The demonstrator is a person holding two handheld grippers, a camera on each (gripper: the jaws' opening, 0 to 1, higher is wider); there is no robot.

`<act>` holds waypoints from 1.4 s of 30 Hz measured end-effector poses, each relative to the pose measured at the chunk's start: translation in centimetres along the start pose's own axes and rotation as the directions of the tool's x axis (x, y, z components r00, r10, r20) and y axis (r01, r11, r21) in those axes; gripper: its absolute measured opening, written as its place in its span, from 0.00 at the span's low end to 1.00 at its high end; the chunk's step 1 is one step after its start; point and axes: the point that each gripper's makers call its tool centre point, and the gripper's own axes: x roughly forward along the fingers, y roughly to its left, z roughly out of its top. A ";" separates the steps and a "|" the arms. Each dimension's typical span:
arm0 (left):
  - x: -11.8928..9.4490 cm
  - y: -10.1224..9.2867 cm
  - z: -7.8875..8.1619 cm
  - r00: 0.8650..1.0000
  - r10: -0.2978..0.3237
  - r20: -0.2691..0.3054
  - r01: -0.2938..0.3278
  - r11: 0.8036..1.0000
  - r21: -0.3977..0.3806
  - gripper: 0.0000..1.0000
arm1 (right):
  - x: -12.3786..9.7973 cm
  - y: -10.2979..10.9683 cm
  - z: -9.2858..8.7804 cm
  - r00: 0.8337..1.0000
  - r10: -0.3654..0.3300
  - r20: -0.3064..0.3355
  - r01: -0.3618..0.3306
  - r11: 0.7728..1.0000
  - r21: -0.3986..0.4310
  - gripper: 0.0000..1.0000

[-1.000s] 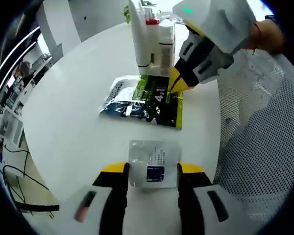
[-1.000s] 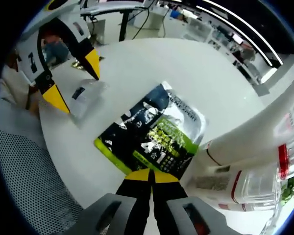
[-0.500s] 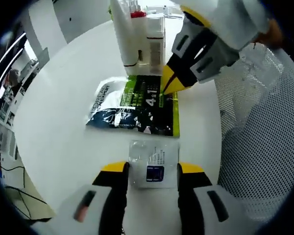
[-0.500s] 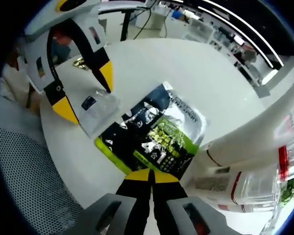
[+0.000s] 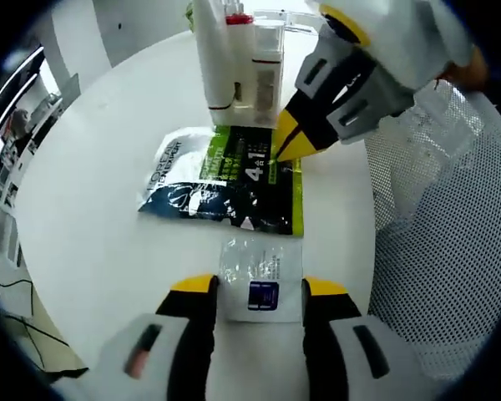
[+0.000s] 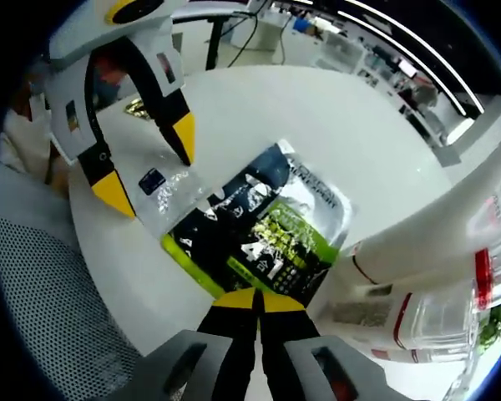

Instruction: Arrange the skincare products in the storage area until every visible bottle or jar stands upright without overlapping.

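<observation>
Round white worktop [image 5: 92, 217]: flat green-and-black printed sachet [image 5: 225, 180] lying near tall white bottles [image 5: 234, 58]. Left tool [image 5: 259, 292] clamped on a small clear plastic packet with a dark label [image 5: 260, 271], just beside the sachet. Right tool [image 6: 259, 299], jaws together, pinching the sachet's green edge.

The right gripper [image 5: 285, 149] hides the near corner of the green-and-black sachet [image 5: 234, 180] by the table's [image 5: 92, 209] edge. The white bottle [image 5: 215, 58] and clear box [image 5: 265, 58] are cut off at the top. Small print on the clear packet [image 5: 260, 269] is too small to read.
</observation>
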 end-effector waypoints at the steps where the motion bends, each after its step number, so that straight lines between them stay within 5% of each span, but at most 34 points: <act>1: 0.0 0.1 0.0 1.000 0.002 0.001 -0.002 1.000 -0.004 0.44 | 0.0 0.0 0.0 1.000 0.000 0.000 0.000 1.000 0.000 0.00; 11: 0.0 0.3 -0.1 1.000 0.010 0.015 -0.010 0.999 -0.032 0.45 | 0.0 0.0 0.0 1.000 0.000 0.000 0.000 1.000 0.002 0.00; 42: -0.2 0.0 0.0 0.998 -0.052 0.031 0.050 0.997 0.050 0.43 | 0.0 0.0 0.0 1.000 0.001 0.002 -0.001 1.000 -0.006 0.00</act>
